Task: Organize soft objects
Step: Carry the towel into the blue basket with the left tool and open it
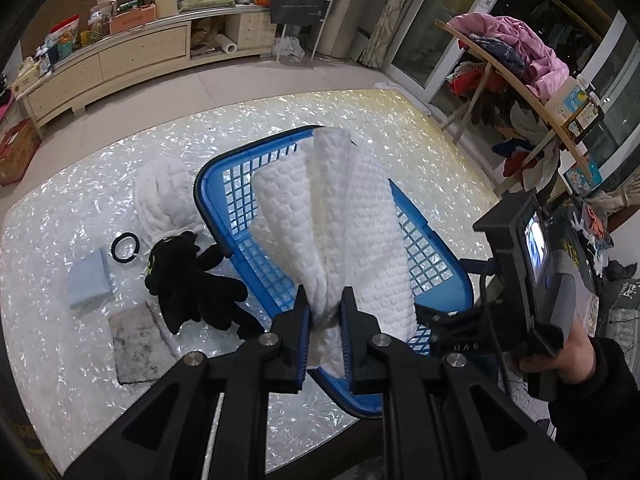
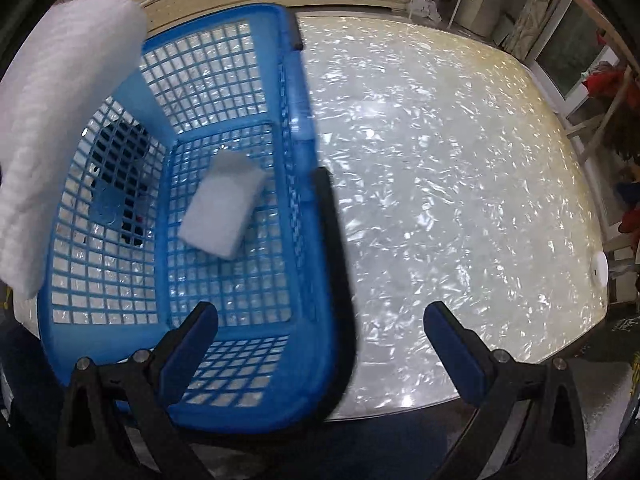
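A: Where is the white waffle towel (image 1: 340,216)?

B: Pinched in the left claw (image 1: 325,320), hanging over the blue mesh basket (image 1: 216,184) on the pearly tabletop (image 1: 80,360).

A: And the right claw (image 2: 320,332)?

B: Spread wide, holding nothing, above the basket's rim. A pale folded cloth (image 2: 222,208) lies inside; a black plush toy (image 1: 192,280) sits beside the basket.

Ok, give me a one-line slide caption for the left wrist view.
Left gripper pinches a white towel above the blue basket; a black plush toy waits on the table.
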A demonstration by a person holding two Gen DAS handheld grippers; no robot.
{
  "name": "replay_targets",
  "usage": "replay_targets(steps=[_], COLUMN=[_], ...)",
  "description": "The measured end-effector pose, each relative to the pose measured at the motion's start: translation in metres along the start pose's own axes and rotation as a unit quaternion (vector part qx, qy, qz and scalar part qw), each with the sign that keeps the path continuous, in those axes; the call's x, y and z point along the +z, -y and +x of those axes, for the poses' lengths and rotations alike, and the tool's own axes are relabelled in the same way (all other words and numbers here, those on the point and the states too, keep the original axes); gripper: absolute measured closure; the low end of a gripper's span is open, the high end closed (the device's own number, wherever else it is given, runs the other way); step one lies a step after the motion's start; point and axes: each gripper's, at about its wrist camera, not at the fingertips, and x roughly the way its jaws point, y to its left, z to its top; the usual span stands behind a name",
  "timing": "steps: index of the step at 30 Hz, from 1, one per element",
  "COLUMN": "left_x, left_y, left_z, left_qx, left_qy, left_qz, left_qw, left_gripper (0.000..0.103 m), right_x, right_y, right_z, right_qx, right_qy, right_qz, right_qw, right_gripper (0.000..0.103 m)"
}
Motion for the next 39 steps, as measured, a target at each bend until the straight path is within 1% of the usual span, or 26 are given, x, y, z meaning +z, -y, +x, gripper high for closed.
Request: replay_targets(steps=[3, 7, 15, 22, 27, 32, 39], left_x=[0.002, 0.007, 0.016, 0.024, 0.031, 0.037, 0.043], left_y=[0.001, 0.001, 0.002, 0.01, 0.01, 0.011, 0.012], left_z=[0.002, 0.006, 0.028, 0.064, 0.086, 0.108, 0.127], left_qx=[-0.004, -0.006, -0.004, 0.011, 0.02, 0.04, 0.059], left_qy=[-0.002, -0.005, -0.023, -0.05, -0.067, -0.088, -0.103], left_qz=[0.003, 0.007, 0.007, 0.022, 0.03, 0.042, 0.056], left_qw=[1.0, 0.9999, 0.9997, 0.9984, 0.9971, 0.9944, 0.9914], left_gripper=[0.091, 0.091, 0.091, 0.091, 0.091, 0.091, 0.091], right_x=[-0.002, 0.0, 0.007, 0.012, 0.017, 0.022, 0.026], right_y=[-0.011, -0.015, 0.009, 0.019, 0.026, 0.032, 0.034], right_z=[-0.003, -0.008, -0.009, 0.002, 0.009, 0.018, 0.033], right_qx=[0.009, 0.001, 0.002, 0.012, 0.017, 0.024, 0.033], right_qy=[-0.001, 0.004, 0.014, 0.007, 0.011, 0.009, 0.002], right_qz=[-0.001, -0.005, 0.009, 0.014, 0.017, 0.024, 0.024], right_qw=[1.0, 1.0, 1.0, 1.0, 1.0, 0.999, 0.999], right_gripper=[0.0, 0.0, 0.0, 0.0, 0.0, 0.0, 0.0])
